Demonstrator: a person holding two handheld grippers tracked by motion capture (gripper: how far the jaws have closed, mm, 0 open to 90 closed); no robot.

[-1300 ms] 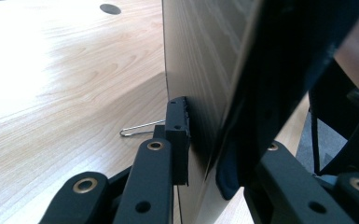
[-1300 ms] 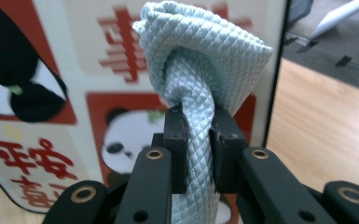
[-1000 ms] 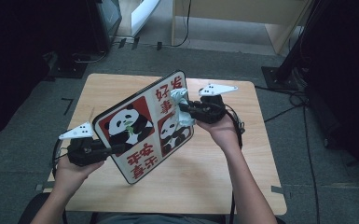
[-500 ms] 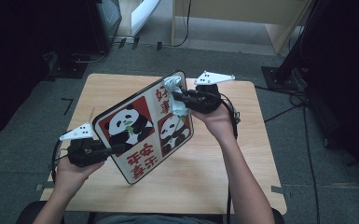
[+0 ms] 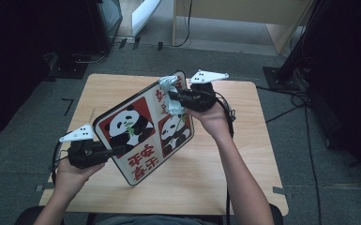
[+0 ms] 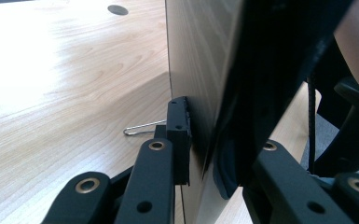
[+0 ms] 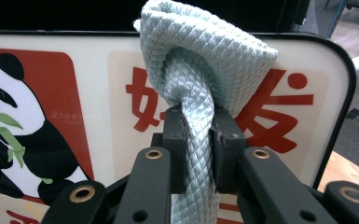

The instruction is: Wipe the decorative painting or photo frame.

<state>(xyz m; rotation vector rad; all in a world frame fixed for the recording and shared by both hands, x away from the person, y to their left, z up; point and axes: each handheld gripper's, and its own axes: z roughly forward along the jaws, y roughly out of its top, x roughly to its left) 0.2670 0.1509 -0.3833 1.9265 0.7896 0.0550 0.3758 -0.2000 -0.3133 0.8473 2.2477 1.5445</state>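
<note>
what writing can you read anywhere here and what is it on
"好" in red: on the panda board, left of the cloth held by the right gripper.
Red character right of the cloth: partly covered, looks like "发", not certain.
Faint mirrored line on the red panel: too faint to read.
Red characters at the board's lower edge: upside down, too small to read.

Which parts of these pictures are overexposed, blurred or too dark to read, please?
Left gripper view: glare whitens the tabletop at upper left, and the board's dark face is a blur. Right gripper view: the cloth is sharp. High view: evenly lit table, with the surrounding floor dim.
</note>
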